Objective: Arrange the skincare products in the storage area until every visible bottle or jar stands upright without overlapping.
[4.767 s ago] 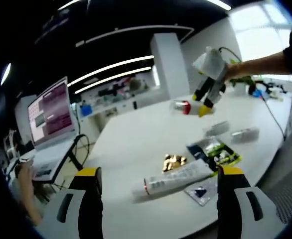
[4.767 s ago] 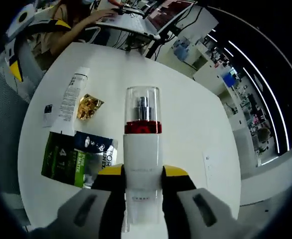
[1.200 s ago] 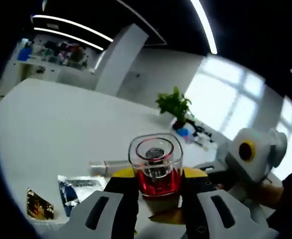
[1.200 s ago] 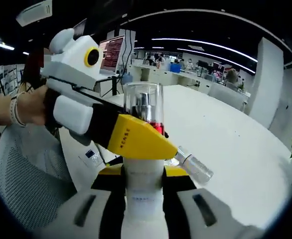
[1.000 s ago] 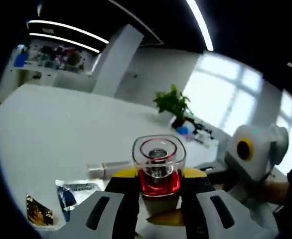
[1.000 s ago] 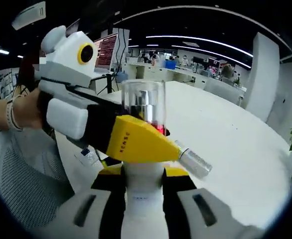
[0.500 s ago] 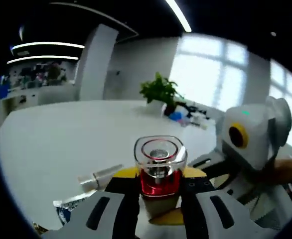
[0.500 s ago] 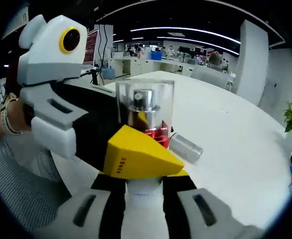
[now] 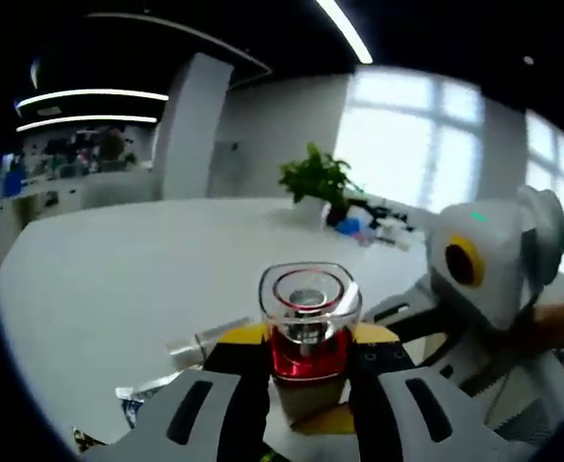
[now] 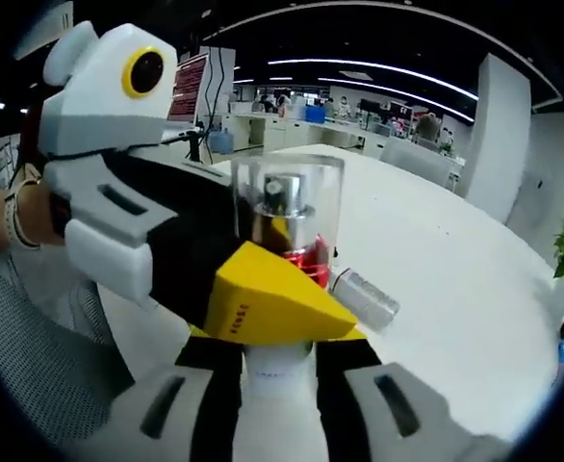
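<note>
A white pump bottle with a red collar and a clear square cap (image 9: 306,322) is clamped by both grippers at once and held above the round white table (image 9: 118,279), not set down. A slip or a twist of the bottle is judged the main risk: were the two grips pulled in different directions, or one released before the other was firm, the clear cap could be levered off or the bottle dropped among the items below it.

The left gripper (image 9: 301,371) is closed on the red collar just under the cap; the right gripper (image 10: 278,361) is closed on the white body below that. A small clear capped tube (image 10: 364,296) lies flat on the table just beyond the bottle, so upright arrangement is judged unfinished.

The left gripper crosses the bottle from the side, with a banded wrist (image 10: 17,223) behind it.
</note>
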